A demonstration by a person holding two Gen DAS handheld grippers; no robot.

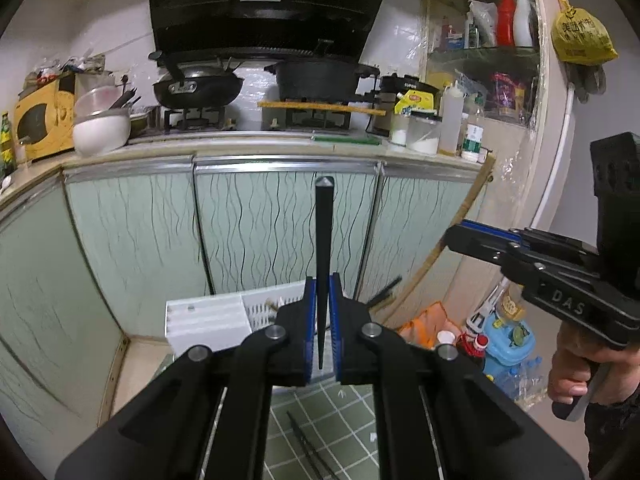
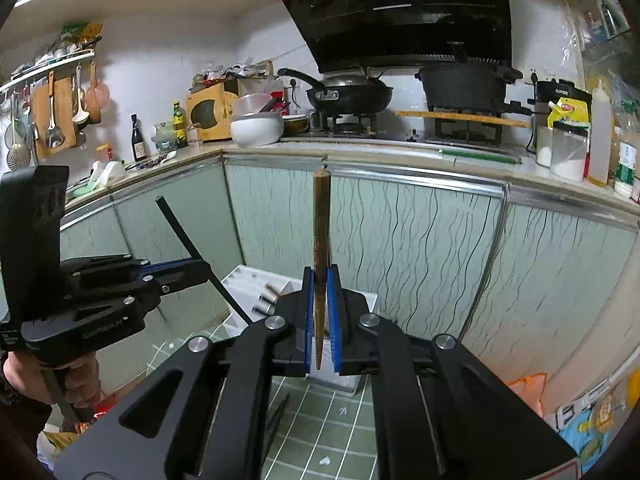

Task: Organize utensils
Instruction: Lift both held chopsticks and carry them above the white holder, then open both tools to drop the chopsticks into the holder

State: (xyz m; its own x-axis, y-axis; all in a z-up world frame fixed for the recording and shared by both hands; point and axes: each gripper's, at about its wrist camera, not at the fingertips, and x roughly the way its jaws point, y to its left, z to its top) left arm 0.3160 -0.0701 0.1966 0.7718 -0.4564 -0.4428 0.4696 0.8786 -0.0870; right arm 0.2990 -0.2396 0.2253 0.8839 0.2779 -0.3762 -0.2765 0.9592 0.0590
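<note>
Left to right, it's two grippers with one chopstick each. The left gripper (image 1: pixel 321 320) has its blue pads closed tight on one black chopstick (image 1: pixel 323 240), pinched near the thin tip, so the long axis runs nearly straight up out of the jaws with the thick squared end on top, in front of the pale green cabinet doors (image 1: pixel 260 220). From the right wrist view that same stick (image 2: pixel 188 240) leans up and to the left. Down behind the left gripper there's one white utensil tray (image 1: pixel 208 320) on the green tiled surface (image 1: pixel 320 408), with a solid compartment on the left and a slotted basket part next to it. One more pair of thin dark sticks (image 1: pixel 308 448) lies flat on the tiles, below the jaws. Over on the right, the right gripper (image 2: pixel 319 320) is clamped the same way on one brown wooden chopstick (image 2: pixel 320 248), also standing close to vertical, narrow end down between the pads and blunt end up against the counter edge. A hand (image 1: pixel 580 372) wraps the right gripper's handle. Two short metal handle ends (image 2: pixel 267 300) stick out in the tray just left of it.
</note>
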